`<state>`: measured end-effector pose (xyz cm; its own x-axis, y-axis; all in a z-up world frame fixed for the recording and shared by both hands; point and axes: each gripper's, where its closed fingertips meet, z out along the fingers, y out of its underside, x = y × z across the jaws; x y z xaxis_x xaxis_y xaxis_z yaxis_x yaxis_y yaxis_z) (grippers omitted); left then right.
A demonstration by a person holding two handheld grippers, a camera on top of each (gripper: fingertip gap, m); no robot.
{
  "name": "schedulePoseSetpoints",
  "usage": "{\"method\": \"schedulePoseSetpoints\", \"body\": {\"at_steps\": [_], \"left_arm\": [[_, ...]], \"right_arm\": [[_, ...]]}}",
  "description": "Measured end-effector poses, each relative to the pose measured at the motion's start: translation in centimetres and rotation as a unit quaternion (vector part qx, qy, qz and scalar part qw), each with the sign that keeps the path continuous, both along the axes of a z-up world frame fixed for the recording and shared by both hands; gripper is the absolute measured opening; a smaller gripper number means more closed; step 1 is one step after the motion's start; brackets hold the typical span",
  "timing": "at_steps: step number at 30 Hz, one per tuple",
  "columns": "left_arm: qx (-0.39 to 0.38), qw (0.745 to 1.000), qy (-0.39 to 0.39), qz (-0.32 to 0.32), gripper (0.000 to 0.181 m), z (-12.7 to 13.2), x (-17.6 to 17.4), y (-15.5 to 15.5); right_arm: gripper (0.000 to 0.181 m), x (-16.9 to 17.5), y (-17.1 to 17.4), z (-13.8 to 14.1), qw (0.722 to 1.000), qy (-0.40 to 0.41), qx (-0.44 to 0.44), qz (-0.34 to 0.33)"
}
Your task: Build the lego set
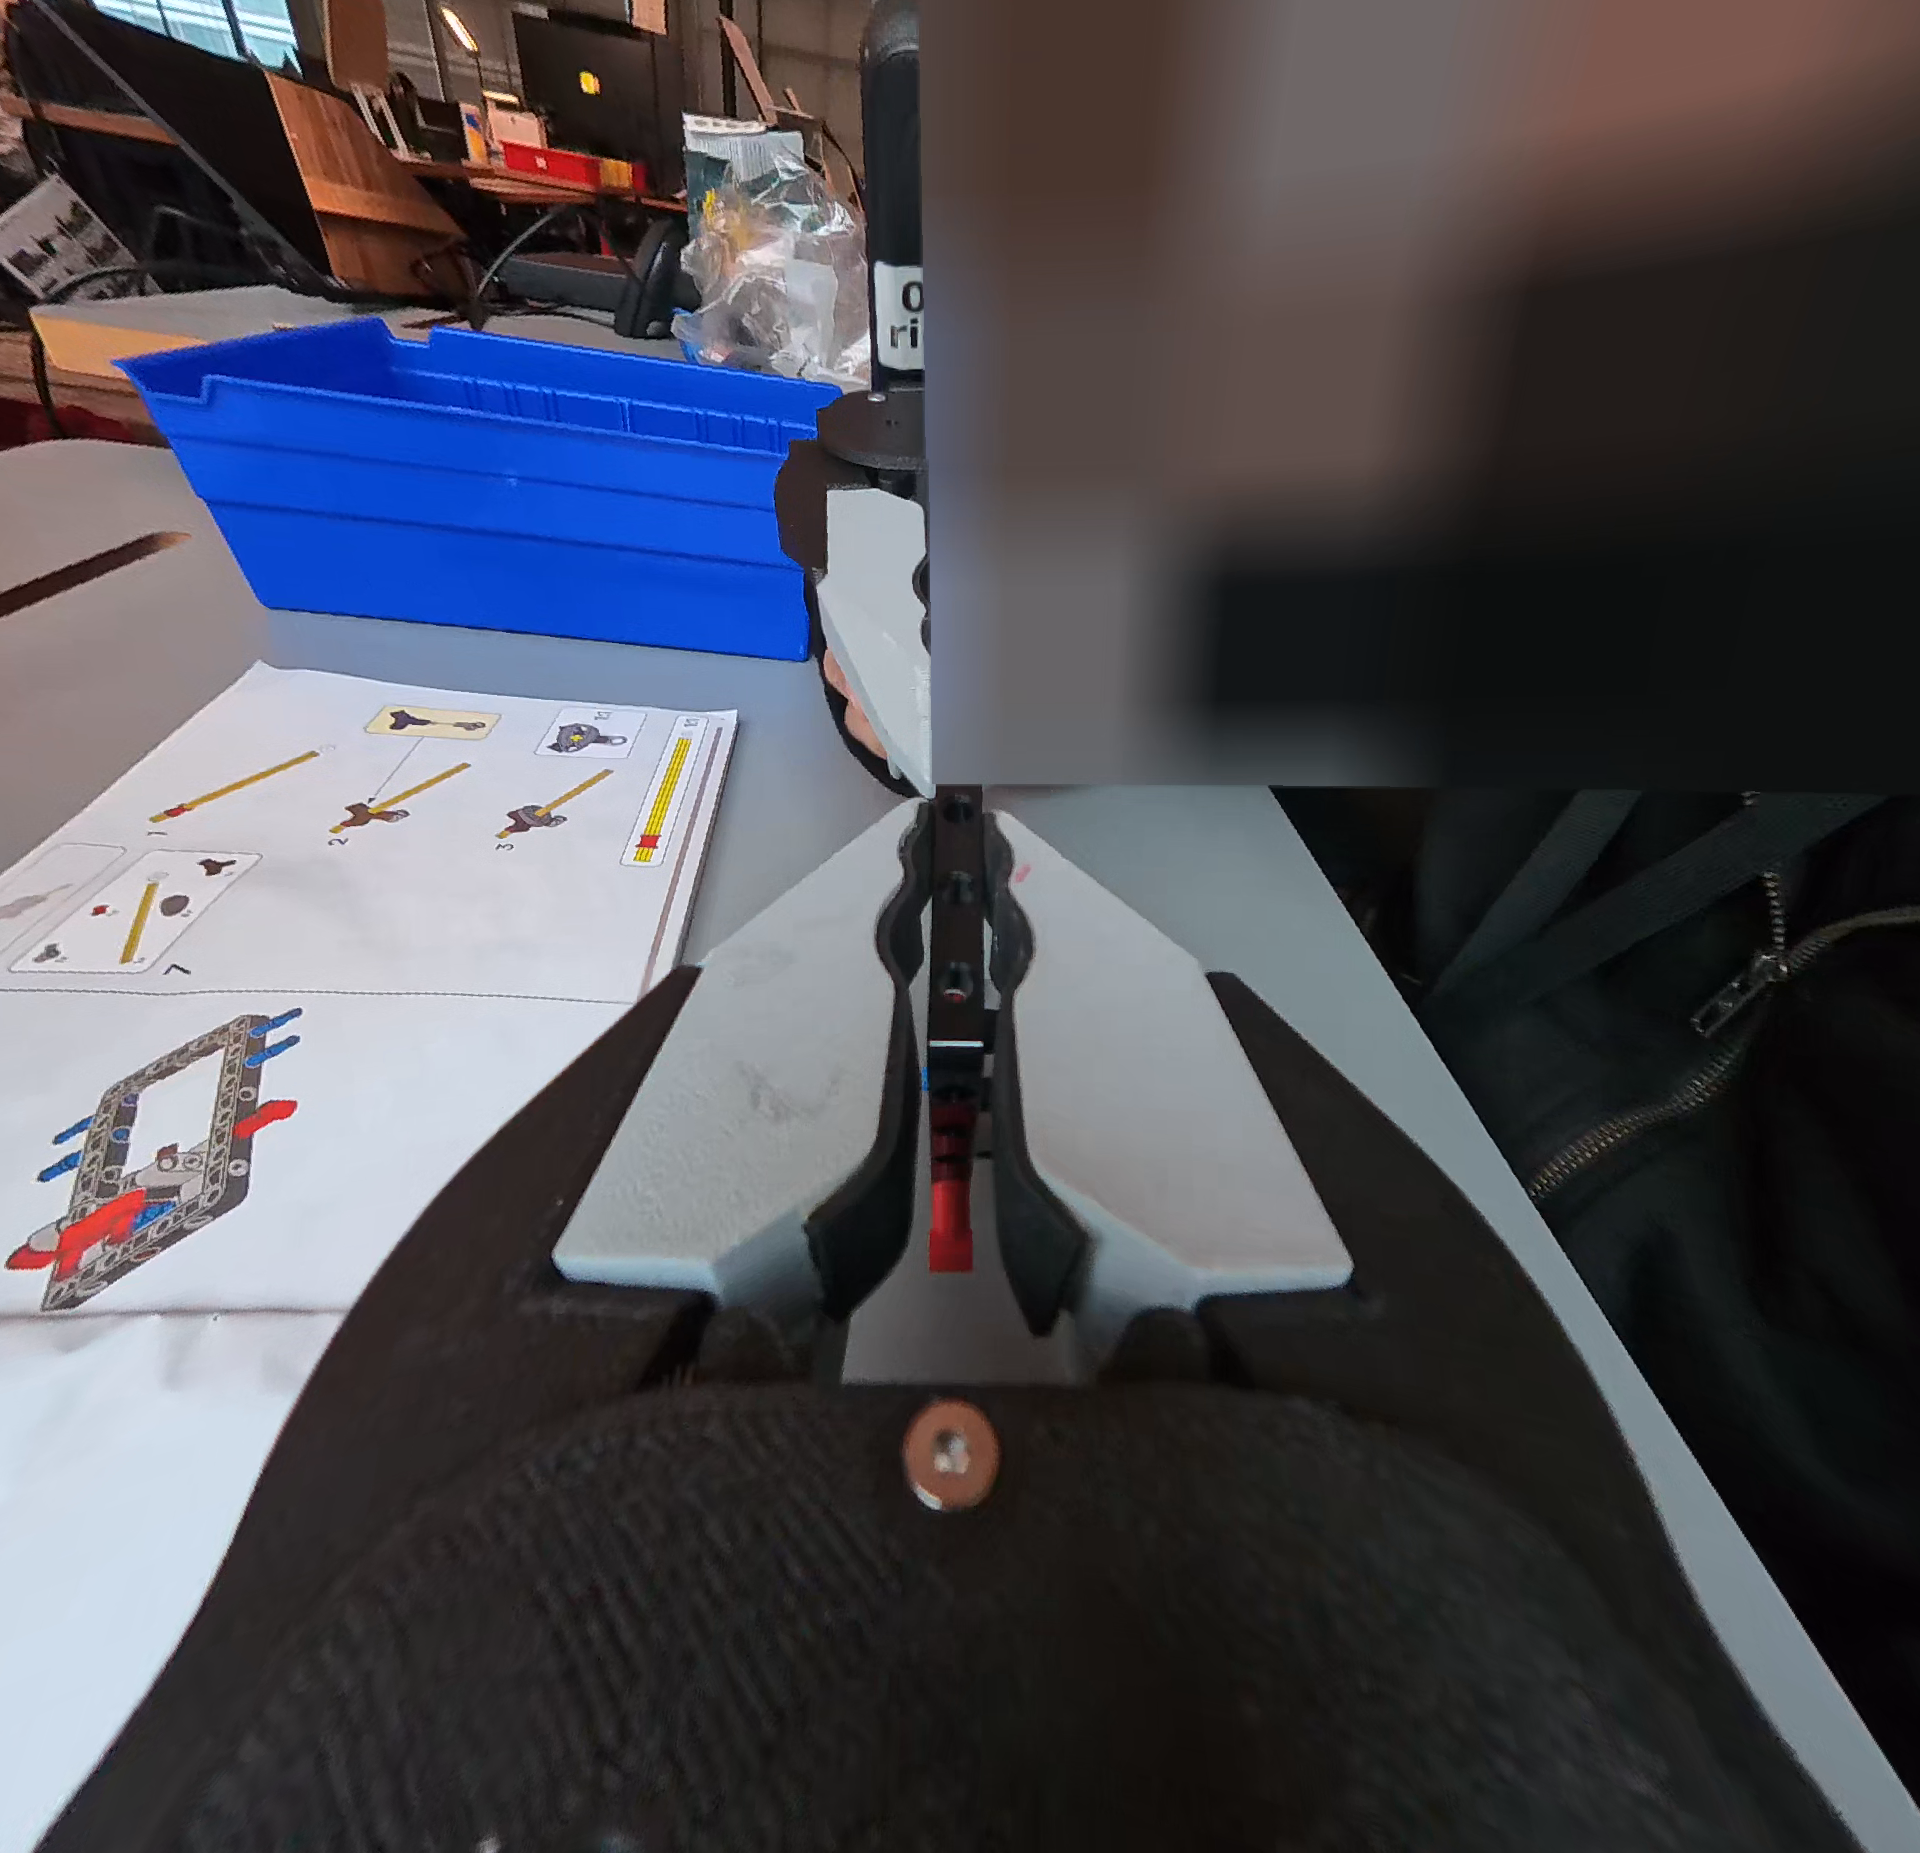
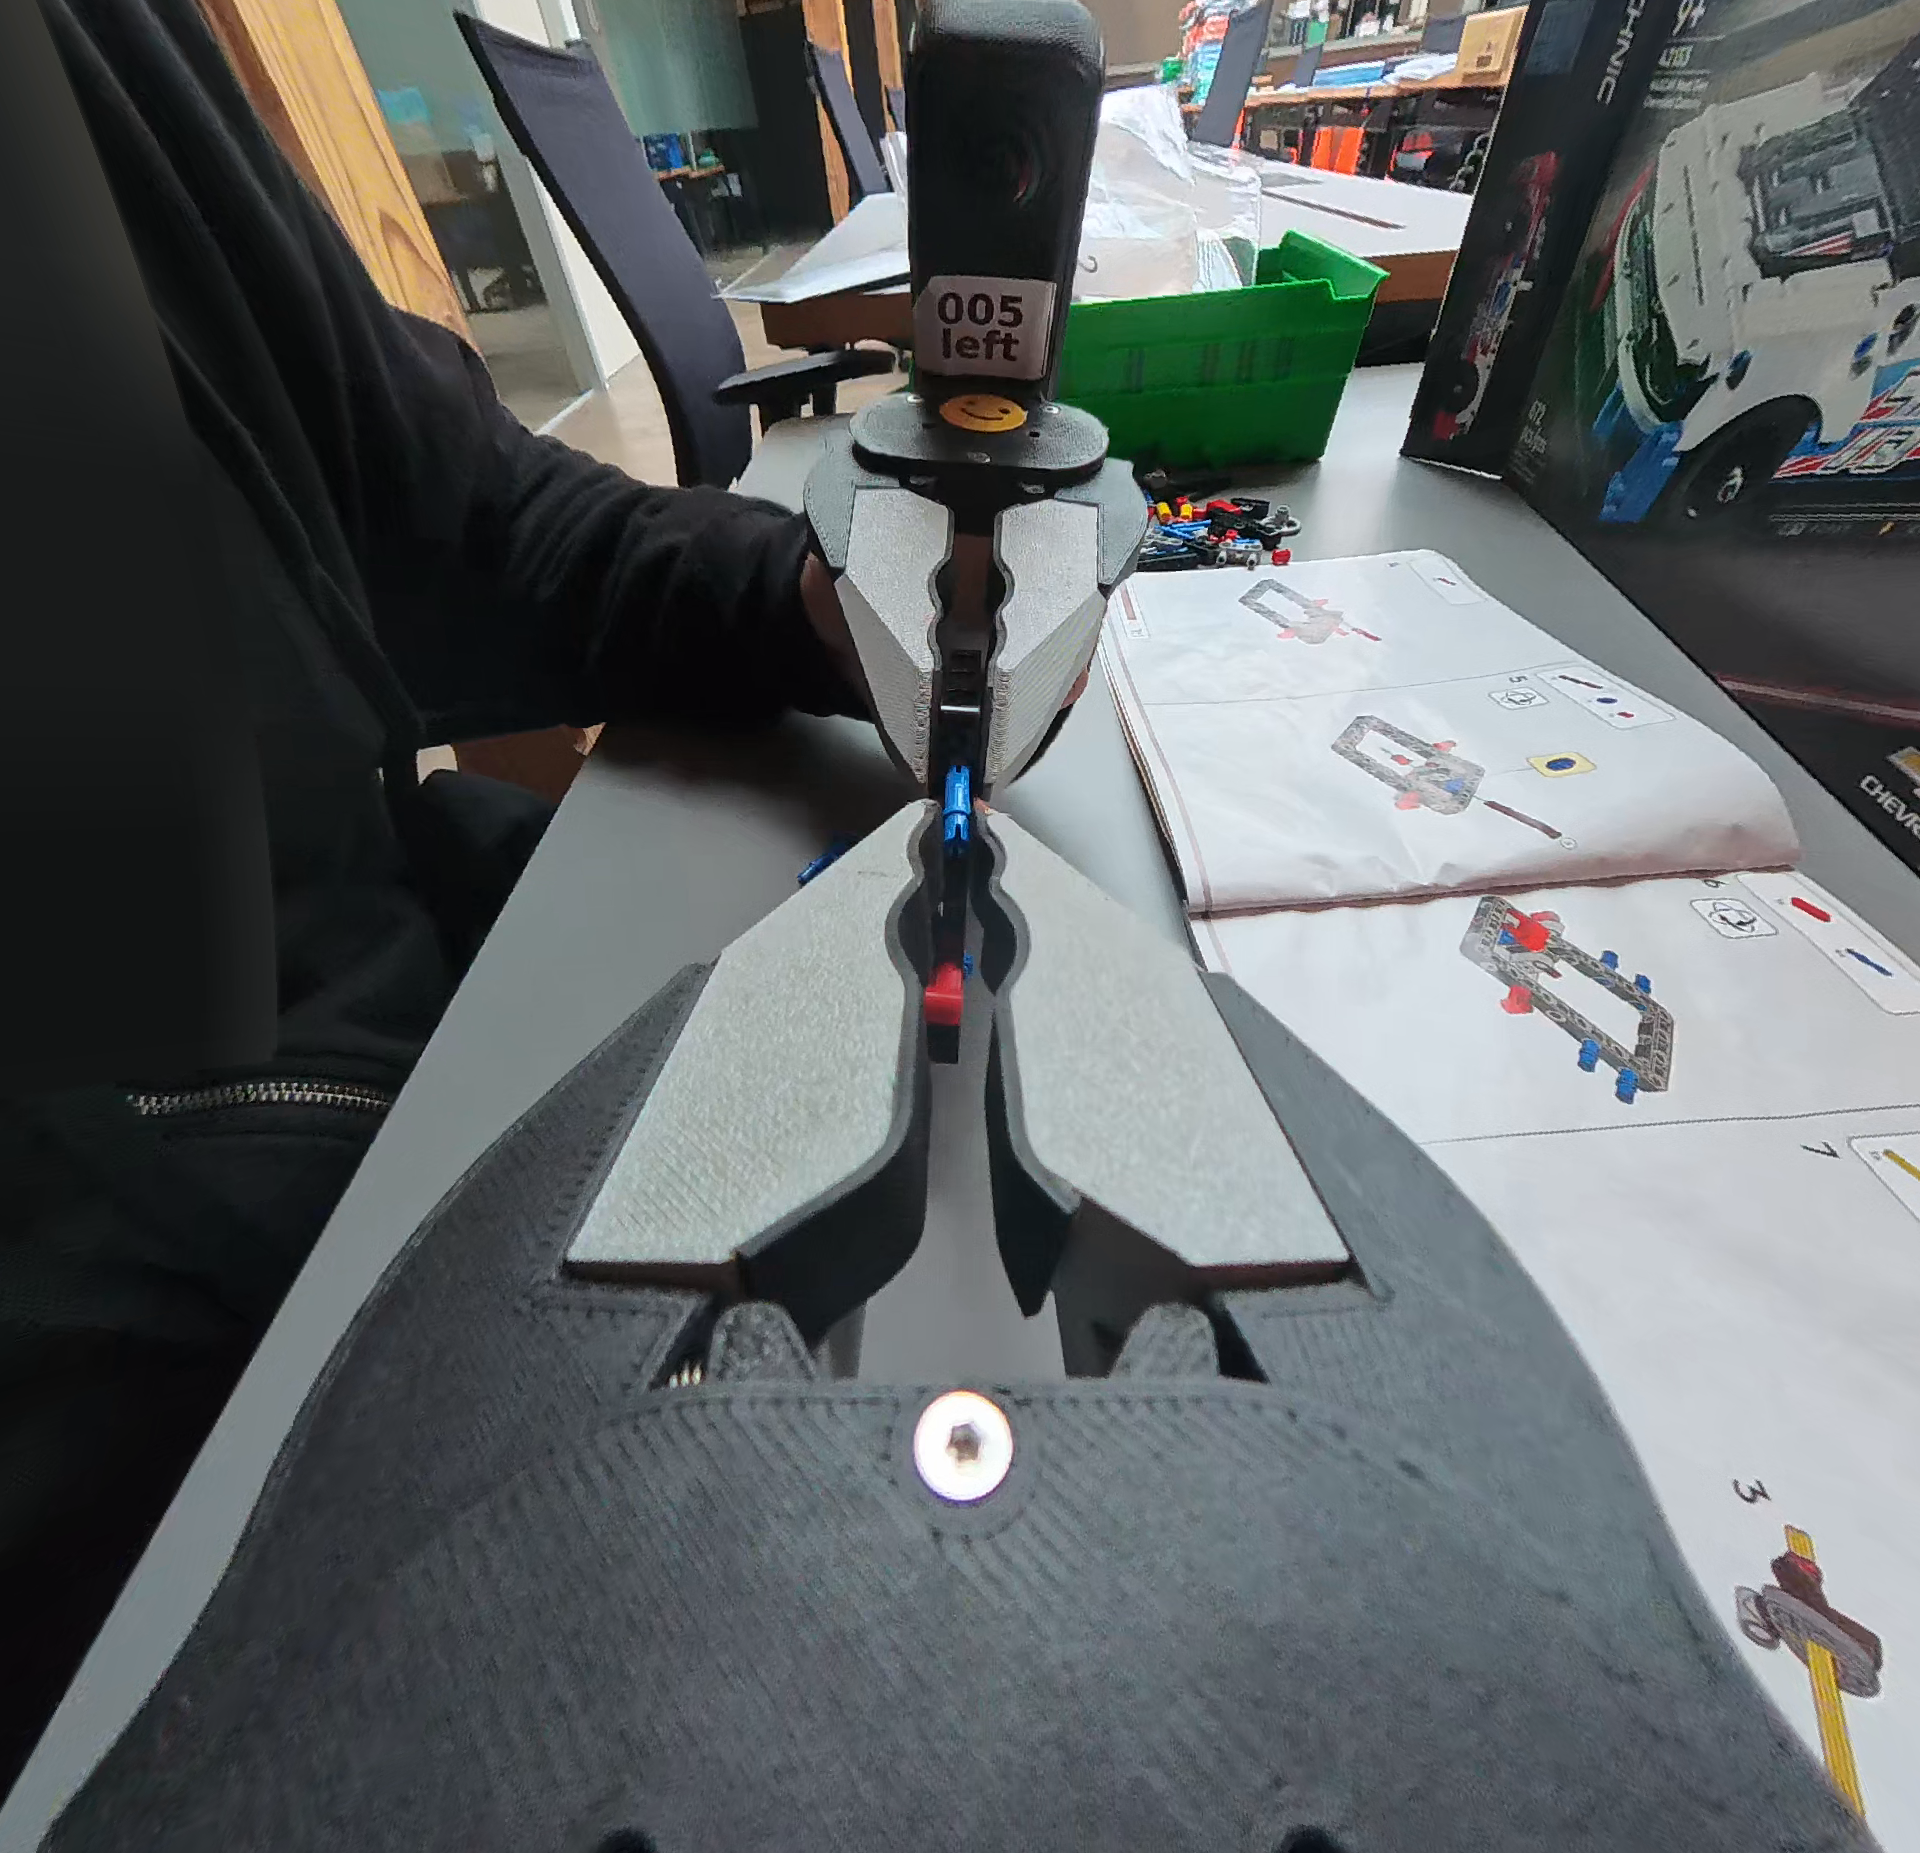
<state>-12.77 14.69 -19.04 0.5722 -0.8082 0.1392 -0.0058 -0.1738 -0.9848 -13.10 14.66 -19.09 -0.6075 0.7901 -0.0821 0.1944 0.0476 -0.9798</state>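
A black lego beam assembly is held edge-on above the grey table, between the two grippers, which face each other tip to tip. My left gripper is shut on it; a red pin sticks out of it back between the fingers. My right gripper is shut on the other end of the same assembly, with a red piece between its fingers and a blue pin at the tips. The left gripper shows opposite. One finger of the right gripper shows beside a blurred patch.
An open instruction booklet lies on the table. A blue bin stands behind it, with a bag of parts beyond. A green bin, loose pieces and the set's box stand farther off. A person's dark sleeve is at the table edge. Both grippers' tips are close together, under 4 cm apart.
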Motion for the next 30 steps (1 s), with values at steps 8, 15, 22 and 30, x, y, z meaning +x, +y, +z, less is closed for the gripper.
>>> {"method": "schedulePoseSetpoints", "body": {"at_steps": [8,15,22,30], "left_arm": [[0.038,0.999,0.0,0.002,0.006,0.63,0.2,-0.09],[0.045,0.999,0.002,0.005,0.006,0.78,0.23,-0.04],[0.044,0.999,0.003,0.002,0.006,0.71,0.37,-0.08],[0.03,1.0,0.008,-0.003,0.006,0.36,0.51,-0.16]], "right_arm": [[0.001,0.23,-0.12,0.69,0.999,-0.012,-0.052,0.006],[0.001,0.27,-0.09,0.84,0.998,-0.012,-0.062,0.008],[0.001,0.33,-0.18,0.89,0.999,0.001,-0.039,0.006],[0.001,0.46,-0.16,0.55,0.997,0.033,0.071,-0.013]]}}
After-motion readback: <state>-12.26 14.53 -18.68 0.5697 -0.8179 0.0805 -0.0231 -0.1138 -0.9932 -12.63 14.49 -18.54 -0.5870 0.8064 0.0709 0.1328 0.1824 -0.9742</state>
